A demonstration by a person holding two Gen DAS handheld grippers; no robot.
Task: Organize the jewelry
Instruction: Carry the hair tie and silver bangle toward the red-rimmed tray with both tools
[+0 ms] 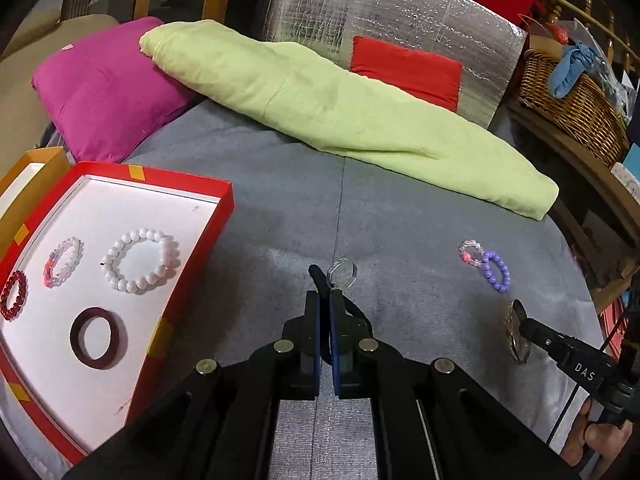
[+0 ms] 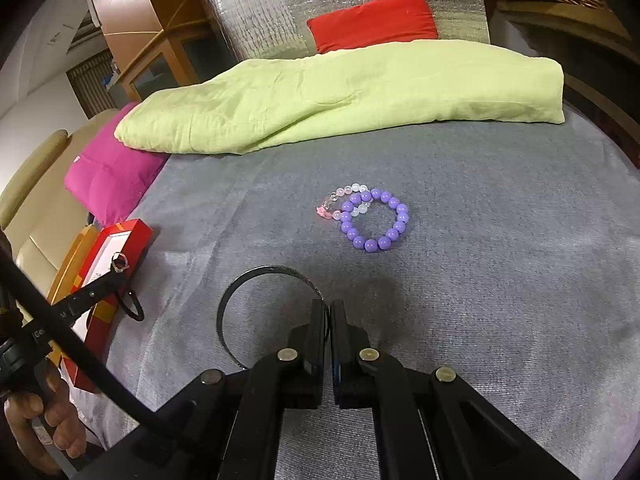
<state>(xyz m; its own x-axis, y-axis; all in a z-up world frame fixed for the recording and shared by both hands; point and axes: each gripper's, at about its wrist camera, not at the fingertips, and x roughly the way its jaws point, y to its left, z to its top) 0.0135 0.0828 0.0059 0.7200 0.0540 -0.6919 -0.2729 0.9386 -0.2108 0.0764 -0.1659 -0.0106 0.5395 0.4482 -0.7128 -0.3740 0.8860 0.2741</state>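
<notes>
- Beside the red tray (image 1: 224,200), seen from the left wrist, your left hand-held gripper (image 1: 325,300) has its jaws pressed together on a black cord (image 1: 318,280) carrying a clear ring-like charm (image 1: 342,273), which hangs just past the fingertips over the grey bed cover (image 1: 400,216).
- The tray lies to the left of that gripper and already holds a white bead bracelet (image 1: 140,261), a pink-and-clear bracelet (image 1: 63,262), a red bead bracelet (image 1: 14,294) and a dark maroon bangle (image 1: 99,338).
- To do this step well, carry the cord piece over the tray's near wall, aim for bare white floor away from the four pieces, and let go only once the charm is low over the liner, so it neither bounces nor tangles.
- Well to the right of the tray, a purple bead bracelet (image 1: 496,272) and a pale pink bracelet (image 1: 470,252) lie touching on the cover, not yet sorted.
- From the right wrist, the tray (image 2: 132,236) sits far left; your right hand-held gripper (image 2: 330,312) is clamped tight on the rim of a thin dark bangle (image 2: 240,292), whose hoop stands out to its left above the cover.
- Hold that one steady and clear while the left side places, I would judge; the purple bracelet (image 2: 376,220) and the pink one (image 2: 344,200) overlap beyond the fingertips, farther from the tray.
</notes>
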